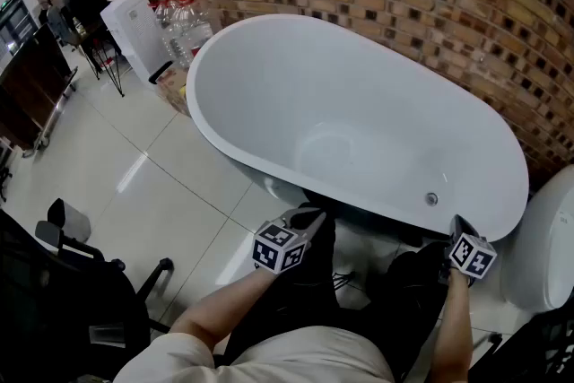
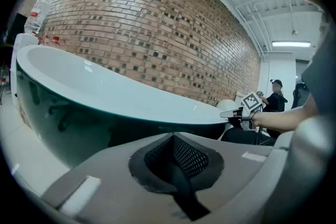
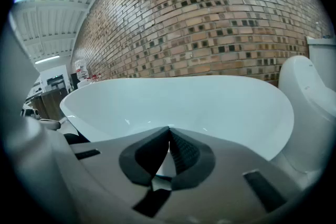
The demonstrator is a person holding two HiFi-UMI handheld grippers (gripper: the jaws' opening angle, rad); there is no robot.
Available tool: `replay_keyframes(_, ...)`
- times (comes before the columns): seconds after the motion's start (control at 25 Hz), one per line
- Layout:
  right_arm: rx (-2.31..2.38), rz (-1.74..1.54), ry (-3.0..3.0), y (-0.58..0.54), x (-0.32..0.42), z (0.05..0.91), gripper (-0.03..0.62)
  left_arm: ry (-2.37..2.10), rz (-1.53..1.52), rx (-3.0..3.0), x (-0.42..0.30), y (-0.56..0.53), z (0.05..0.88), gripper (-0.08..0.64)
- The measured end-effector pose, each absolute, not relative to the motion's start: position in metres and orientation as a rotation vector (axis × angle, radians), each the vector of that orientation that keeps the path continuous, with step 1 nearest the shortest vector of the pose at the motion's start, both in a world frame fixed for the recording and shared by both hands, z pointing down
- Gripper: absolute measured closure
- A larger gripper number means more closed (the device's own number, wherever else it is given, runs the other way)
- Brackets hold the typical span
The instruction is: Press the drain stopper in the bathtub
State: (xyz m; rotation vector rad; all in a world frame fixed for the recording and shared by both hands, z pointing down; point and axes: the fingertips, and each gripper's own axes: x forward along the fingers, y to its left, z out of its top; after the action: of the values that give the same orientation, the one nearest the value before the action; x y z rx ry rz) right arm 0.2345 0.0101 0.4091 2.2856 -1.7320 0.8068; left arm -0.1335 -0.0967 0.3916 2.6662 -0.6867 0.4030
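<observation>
The white oval bathtub stands against the brick wall, its rim just ahead of my left gripper and its basin open before my right one. A small round metal fitting sits low on the inner wall at the tub's near right end; I cannot tell whether it is the stopper. My left gripper is held outside the tub above my lap, its jaws shut on nothing. My right gripper hovers by the near right rim, tips closed and empty. It also shows in the left gripper view.
A white toilet stands right of the tub. A water dispenser and large bottles stand at the tub's far left end. An office chair is at my left. A person stands in the background.
</observation>
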Motion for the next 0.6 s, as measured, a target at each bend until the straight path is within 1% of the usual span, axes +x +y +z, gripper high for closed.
replay_keyframes(0.4, 2.27, 0.862, -1.754, 0.0162, 0.2312, 0.4149, 0.577, -0.647, 0.383, 2.612, -0.136, -0.0934, 0.3945, 0.555)
replay_keyframes(0.6, 2.248, 0.914, -1.752, 0.018, 0.2312, 0.4184, 0.577, -0.64, 0.437, 2.622, -0.1316, -0.0909, 0.3938, 0.554)
